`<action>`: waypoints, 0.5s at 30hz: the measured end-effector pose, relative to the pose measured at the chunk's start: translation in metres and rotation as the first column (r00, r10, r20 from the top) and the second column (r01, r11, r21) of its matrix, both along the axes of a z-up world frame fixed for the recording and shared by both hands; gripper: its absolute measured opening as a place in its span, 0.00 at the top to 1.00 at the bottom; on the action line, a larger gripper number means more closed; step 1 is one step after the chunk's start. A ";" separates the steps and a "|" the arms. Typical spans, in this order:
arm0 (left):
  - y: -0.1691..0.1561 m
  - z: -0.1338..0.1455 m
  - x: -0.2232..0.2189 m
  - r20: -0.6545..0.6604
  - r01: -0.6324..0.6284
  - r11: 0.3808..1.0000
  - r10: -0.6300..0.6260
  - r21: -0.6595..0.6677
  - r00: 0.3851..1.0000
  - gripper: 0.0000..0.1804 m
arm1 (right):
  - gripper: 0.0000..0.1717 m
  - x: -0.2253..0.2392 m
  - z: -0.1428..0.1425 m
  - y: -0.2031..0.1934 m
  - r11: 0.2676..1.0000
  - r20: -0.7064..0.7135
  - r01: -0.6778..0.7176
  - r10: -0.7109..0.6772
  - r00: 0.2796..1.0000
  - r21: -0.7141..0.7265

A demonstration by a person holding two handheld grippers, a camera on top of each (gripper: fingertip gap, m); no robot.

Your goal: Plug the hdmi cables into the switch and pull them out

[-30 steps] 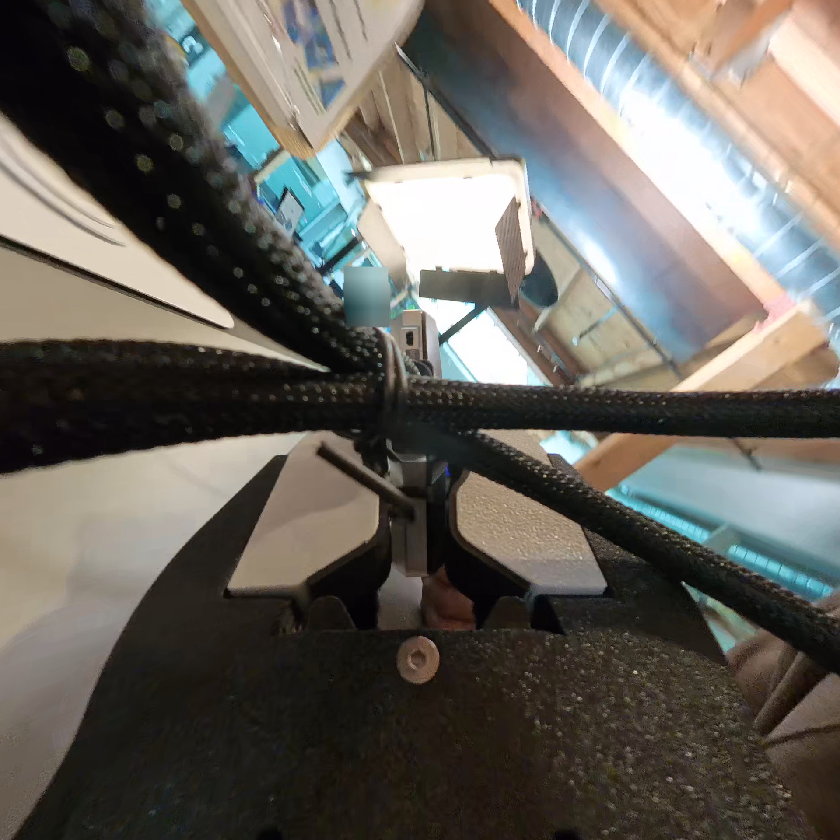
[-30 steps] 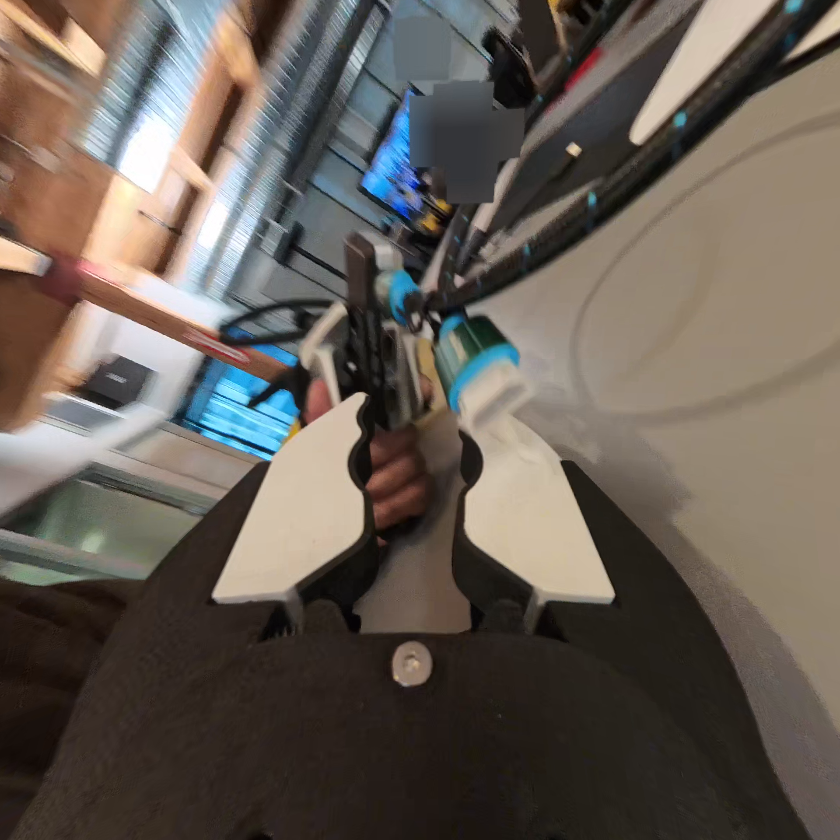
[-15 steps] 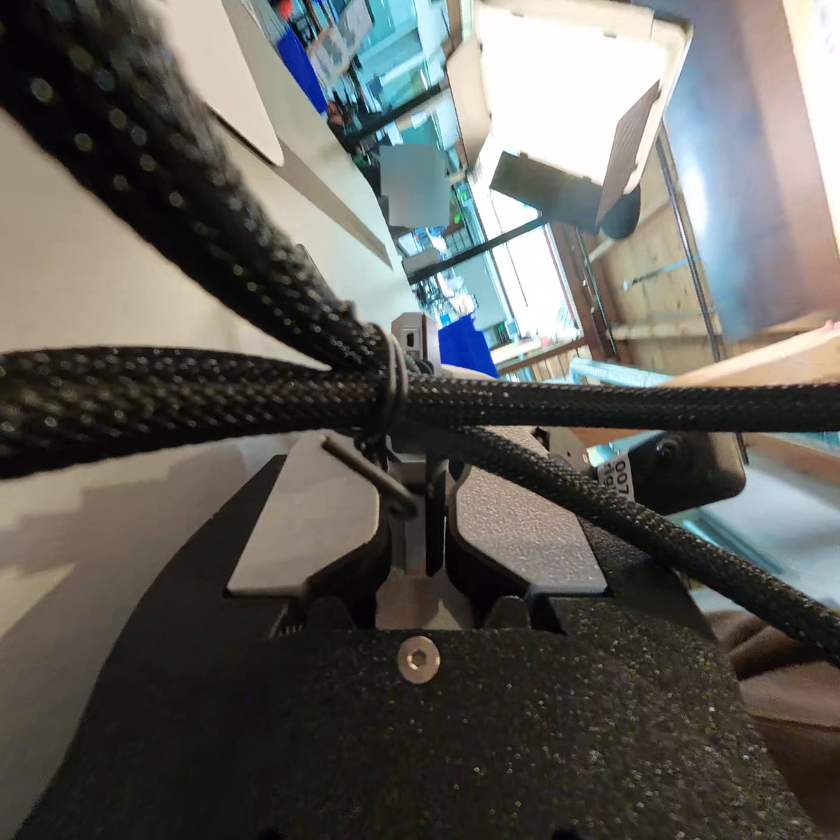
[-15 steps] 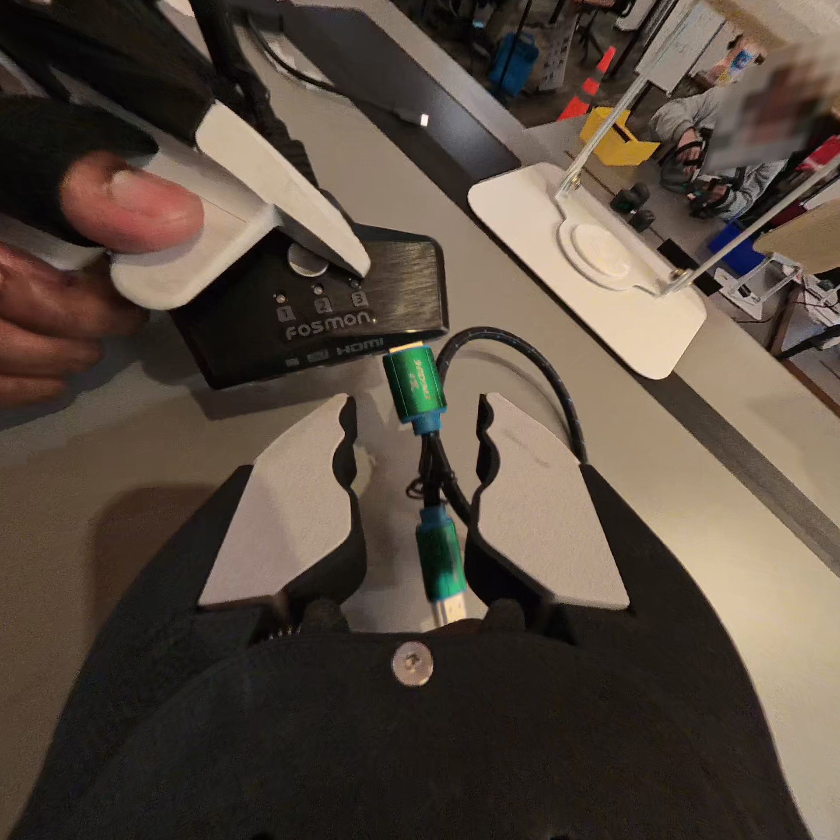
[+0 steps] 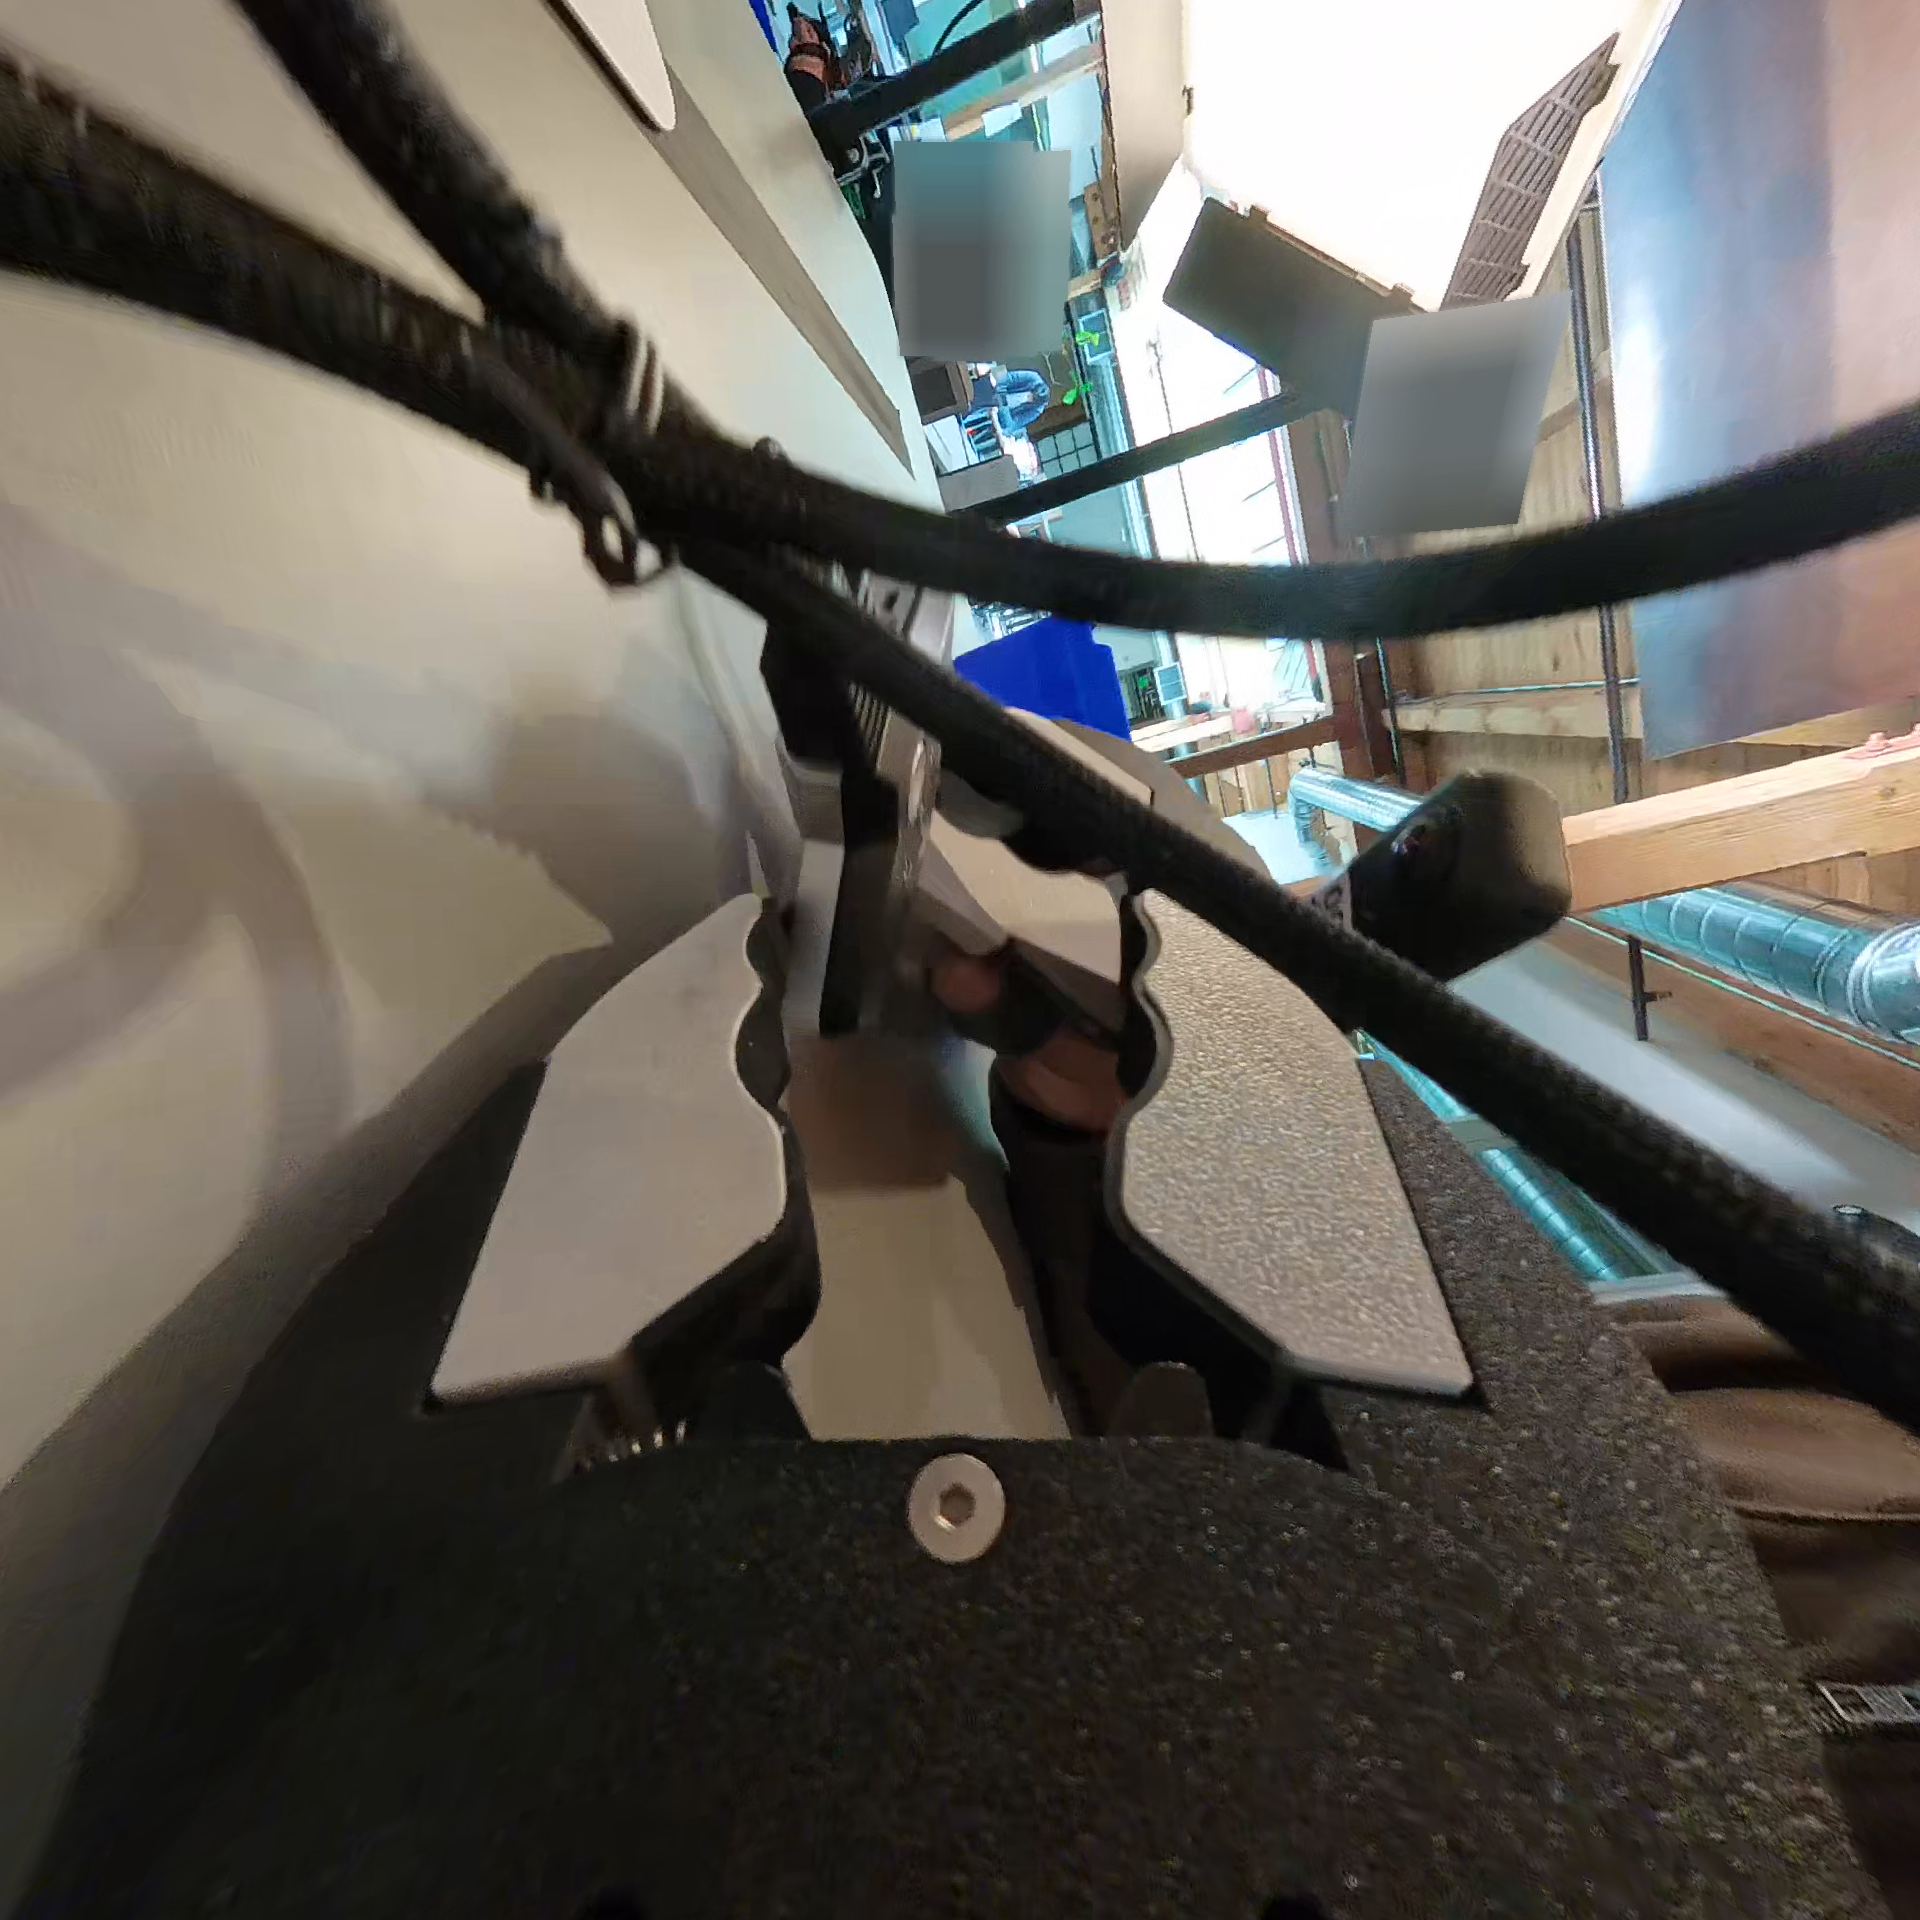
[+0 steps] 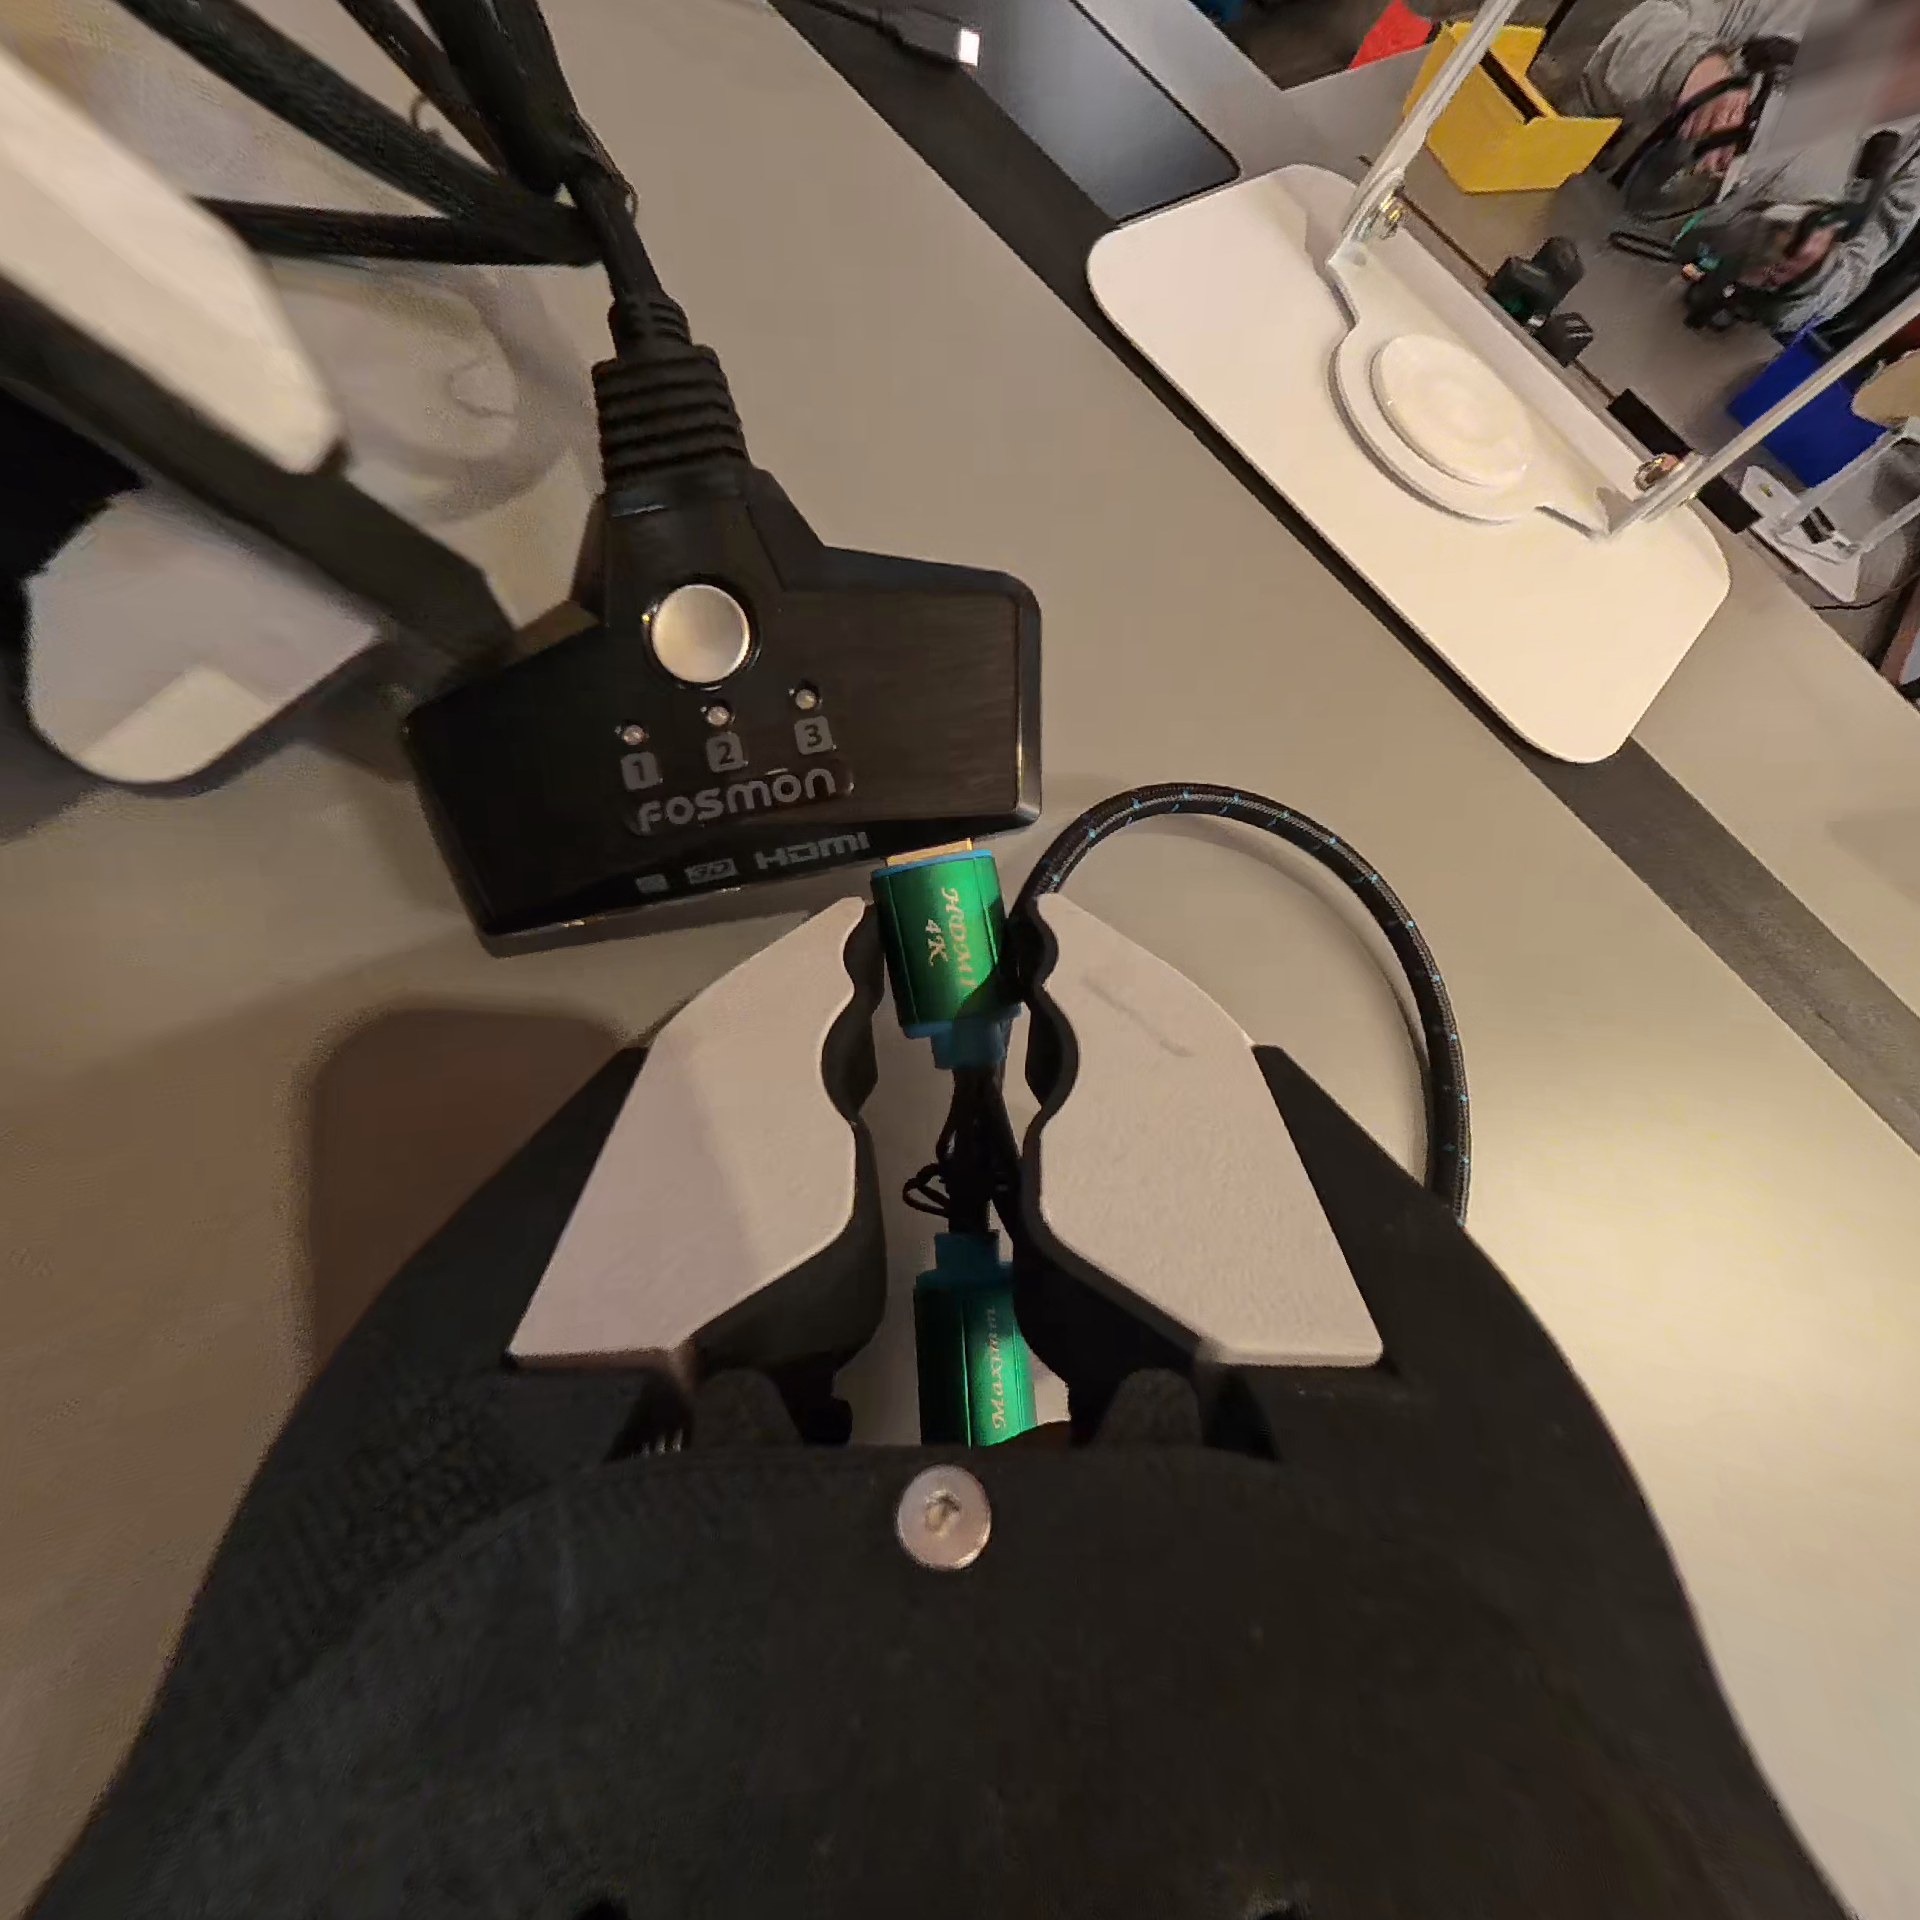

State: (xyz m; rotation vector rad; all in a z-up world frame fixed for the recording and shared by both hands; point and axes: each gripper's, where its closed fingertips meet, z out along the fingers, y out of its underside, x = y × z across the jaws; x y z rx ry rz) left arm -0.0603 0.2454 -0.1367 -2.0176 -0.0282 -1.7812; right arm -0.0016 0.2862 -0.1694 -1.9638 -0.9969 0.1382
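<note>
While the right gripper point(image 6: 940, 977) clamps the green plug point(image 6: 940, 956), it points lengthwise at the black switch box point(image 6: 748, 748).

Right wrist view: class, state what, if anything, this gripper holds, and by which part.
The right gripper holds a green cable plug by its metal shell, one of the fingers on each side; its gold tip sits at the black switch box.

Right wrist view: looks steeply down along its fingers, close above the grey table point(image 6: 1195, 644) and black switch box point(image 6: 727, 748). Left wrist view: rolled sideways near the tabletop, facing braided black cables point(image 5: 1039, 582) and the room beyond. Both views share the box, cables and table.
</note>
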 end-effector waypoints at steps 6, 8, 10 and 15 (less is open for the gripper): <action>-0.062 0.007 -0.018 0.087 -0.026 0.999 0.028 -0.019 0.996 0.68 | 0.86 0.007 -0.003 0.003 0.998 -0.015 0.036 -0.036 0.999 -0.044; -0.082 0.022 -0.029 0.121 -0.032 0.998 0.025 0.054 0.992 0.71 | 0.87 0.008 -0.003 0.003 0.997 -0.035 0.036 -0.038 0.999 -0.063; -0.101 0.042 -0.045 0.092 -0.046 0.984 0.030 0.173 0.995 0.72 | 0.86 0.008 -0.001 0.002 0.997 -0.057 0.033 -0.037 0.998 -0.072; -0.129 0.094 -0.146 -0.264 -0.115 0.898 0.244 0.424 0.933 0.71 | 0.78 0.007 0.012 -0.002 0.997 -0.168 -0.006 -0.006 0.986 -0.074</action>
